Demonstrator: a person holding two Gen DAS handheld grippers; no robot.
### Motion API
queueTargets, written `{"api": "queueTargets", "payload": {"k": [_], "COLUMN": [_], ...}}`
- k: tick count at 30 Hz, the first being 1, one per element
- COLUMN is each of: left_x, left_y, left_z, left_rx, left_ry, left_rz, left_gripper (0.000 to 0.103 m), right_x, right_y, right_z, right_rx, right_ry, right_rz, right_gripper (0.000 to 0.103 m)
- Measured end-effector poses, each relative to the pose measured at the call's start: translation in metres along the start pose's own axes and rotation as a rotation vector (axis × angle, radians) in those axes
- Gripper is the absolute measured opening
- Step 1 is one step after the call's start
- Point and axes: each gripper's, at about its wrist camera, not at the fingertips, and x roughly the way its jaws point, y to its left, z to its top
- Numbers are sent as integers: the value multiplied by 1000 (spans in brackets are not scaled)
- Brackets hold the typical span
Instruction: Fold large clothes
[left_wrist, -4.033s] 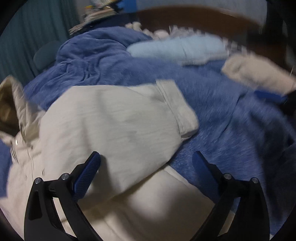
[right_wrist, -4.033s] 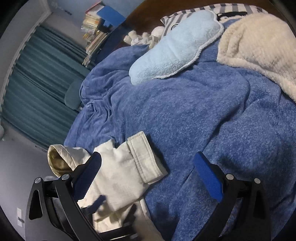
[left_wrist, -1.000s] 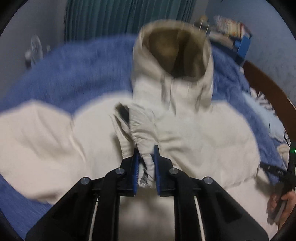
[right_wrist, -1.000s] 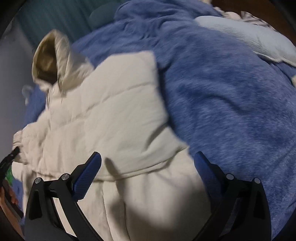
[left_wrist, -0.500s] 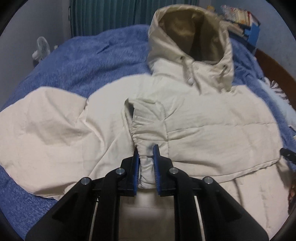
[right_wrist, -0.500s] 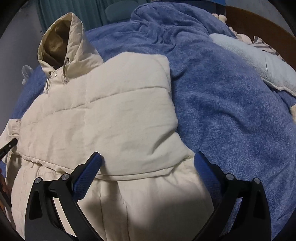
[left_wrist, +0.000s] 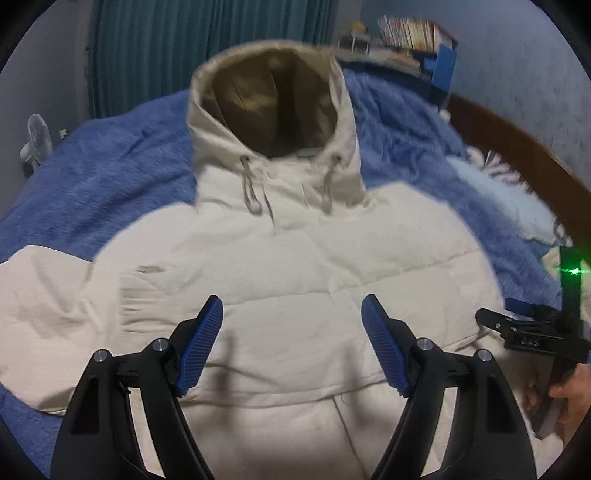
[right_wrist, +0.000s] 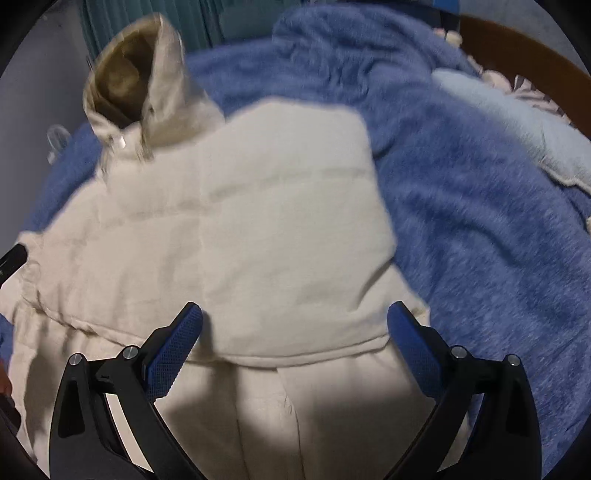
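A cream hooded jacket (left_wrist: 314, 266) lies front-up on the bed, its tan-lined hood (left_wrist: 273, 107) at the far end. My left gripper (left_wrist: 291, 306) hovers over the chest with its jaws opening; nothing is between them. A blurred sleeve cuff (left_wrist: 140, 288) rests on the jacket left of its fingers. In the right wrist view, the jacket (right_wrist: 240, 221) has a sleeve folded across its front, ending in a straight edge (right_wrist: 295, 356). My right gripper (right_wrist: 295, 314) is open just above that edge, holding nothing. It also shows at the left wrist view's right side, gripper (left_wrist: 517, 325).
A blue fleece blanket (right_wrist: 480, 206) covers the bed. A light blue pillow (right_wrist: 517, 110) lies by the curved wooden headboard (left_wrist: 517, 147). Teal curtains (left_wrist: 184, 48), a small fan (left_wrist: 37, 140) and a shelf of books (left_wrist: 406, 29) stand beyond. A hand (left_wrist: 569, 387) holds the right gripper.
My left gripper was shut on the sleeve cuff and has let it go, its jaws now wide apart, and it has shifted right over the chest. The right gripper stayed open.
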Motion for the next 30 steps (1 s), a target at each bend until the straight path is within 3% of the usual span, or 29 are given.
{"api": "queueTargets", "payload": {"k": [4, 13, 18, 21, 26, 30], "left_x": [45, 65, 30, -5, -60, -84], "left_y": [2, -7, 3, 12, 35, 74], "left_z": [-12, -24, -25, -30, -43, -61], "left_rx": [-29, 34, -65, -83, -27, -76], "left_ry": [132, 147, 108, 63, 0, -19], "left_rz": [56, 141, 66, 25, 67, 133], "left_gripper": [73, 78, 79, 89, 95, 95], "right_x": [6, 22, 15, 0, -31, -49], "right_y": [3, 5, 7, 17, 51, 74], "right_z": [-3, -5, -4, 0, 0, -5], "right_rx": [-17, -21, -31, -74, -170, -191], "right_ry": [10, 37, 25, -29, -147, -198], "right_rz": [-29, -43, -56, -67, -22, 40], "right_gripper": [98, 98, 98, 97, 97, 97]}}
